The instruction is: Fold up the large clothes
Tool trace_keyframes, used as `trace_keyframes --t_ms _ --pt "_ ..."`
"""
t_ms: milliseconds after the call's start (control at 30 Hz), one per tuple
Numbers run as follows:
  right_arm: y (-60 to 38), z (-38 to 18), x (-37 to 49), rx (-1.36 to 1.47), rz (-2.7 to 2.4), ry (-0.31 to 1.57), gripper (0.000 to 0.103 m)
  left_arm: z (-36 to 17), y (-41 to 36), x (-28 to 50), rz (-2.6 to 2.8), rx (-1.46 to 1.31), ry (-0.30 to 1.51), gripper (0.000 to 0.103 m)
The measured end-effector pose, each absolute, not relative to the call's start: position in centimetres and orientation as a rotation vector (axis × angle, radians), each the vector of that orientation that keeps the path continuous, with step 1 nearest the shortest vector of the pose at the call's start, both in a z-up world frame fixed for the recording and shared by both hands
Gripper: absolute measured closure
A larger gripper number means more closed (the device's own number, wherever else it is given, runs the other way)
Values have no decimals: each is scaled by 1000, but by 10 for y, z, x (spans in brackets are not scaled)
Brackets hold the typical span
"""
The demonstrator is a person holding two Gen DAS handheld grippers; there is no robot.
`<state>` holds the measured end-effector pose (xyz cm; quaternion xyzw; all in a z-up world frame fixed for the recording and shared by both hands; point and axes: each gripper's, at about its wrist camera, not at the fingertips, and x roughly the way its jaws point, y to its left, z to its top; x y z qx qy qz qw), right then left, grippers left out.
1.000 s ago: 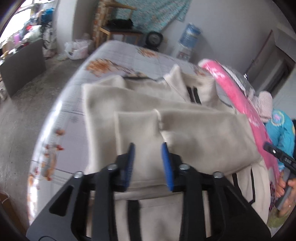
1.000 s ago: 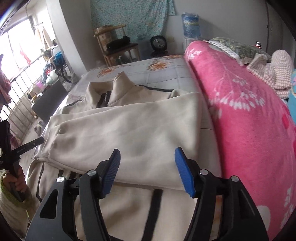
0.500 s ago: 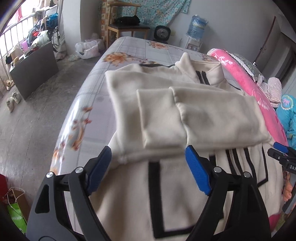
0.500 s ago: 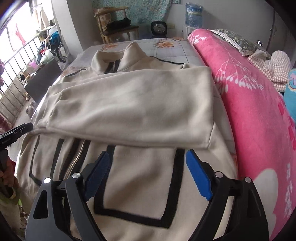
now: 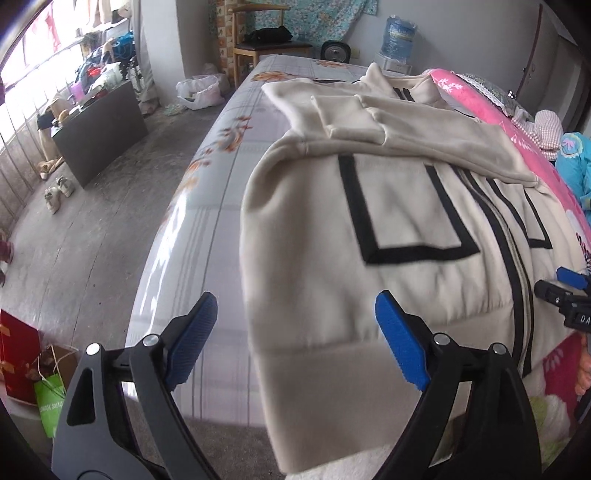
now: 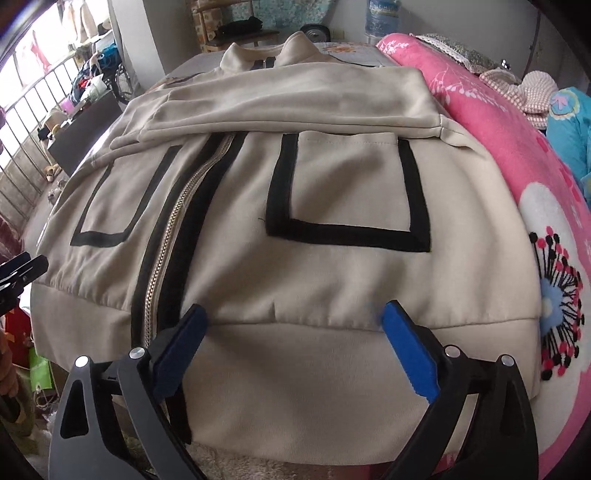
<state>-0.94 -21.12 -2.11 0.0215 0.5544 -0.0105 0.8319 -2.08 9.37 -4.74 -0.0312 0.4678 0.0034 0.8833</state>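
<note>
A cream jacket (image 6: 325, 266) with black trim and a front zip lies face up on a bed (image 5: 207, 236), collar at the far end, hem at the near edge and hanging slightly over it. Both sleeves (image 6: 295, 99) are folded across the chest, so the body forms a neat rectangle, likely ready to be folded up from the hem.

The left gripper (image 5: 291, 343) hovers over the hem's left corner, its blue jaws spread wide and opening, nothing pinched; the cloth lies under the gap, not pressed. The right gripper (image 6: 291, 350) hangs over the hem band right of the zip, jaws also wide and opening, empty. Placed at the two ends of the hem, they seem set to take it together.

The bed has a pale floral sheet; a pink blanket (image 6: 517, 155) runs along its right side, touching the jacket. Beyond: a grey floor, a wooden chair (image 5: 273, 37), a water bottle (image 5: 400, 29), a window with railings on the left
</note>
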Motion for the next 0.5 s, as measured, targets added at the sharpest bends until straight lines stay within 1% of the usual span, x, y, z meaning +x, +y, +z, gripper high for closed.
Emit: trace_keyframes --t_ms 133,200,233,300,433,500 --pt "-216 -26 -19 54 -14 1168 7 -49 108 -58 23 -138 936 20" --pt "-219 -27 -23 57 -4 1148 6 -51 114 -77 18 -186 912 24" --pt "-218 -27 -24 47 0 1144 6 -52 117 -85 11 -210 908 28" --pt "-216 -28 -24 27 1 1139 6 -58 121 -97 -15 -270 910 29" --pt "-217 -28 -22 32 1 1144 6 -72 131 -105 -87 -405 926 40" --pt "-217 -28 -21 32 -2 1144 6 -79 133 -103 -155 -458 936 40"
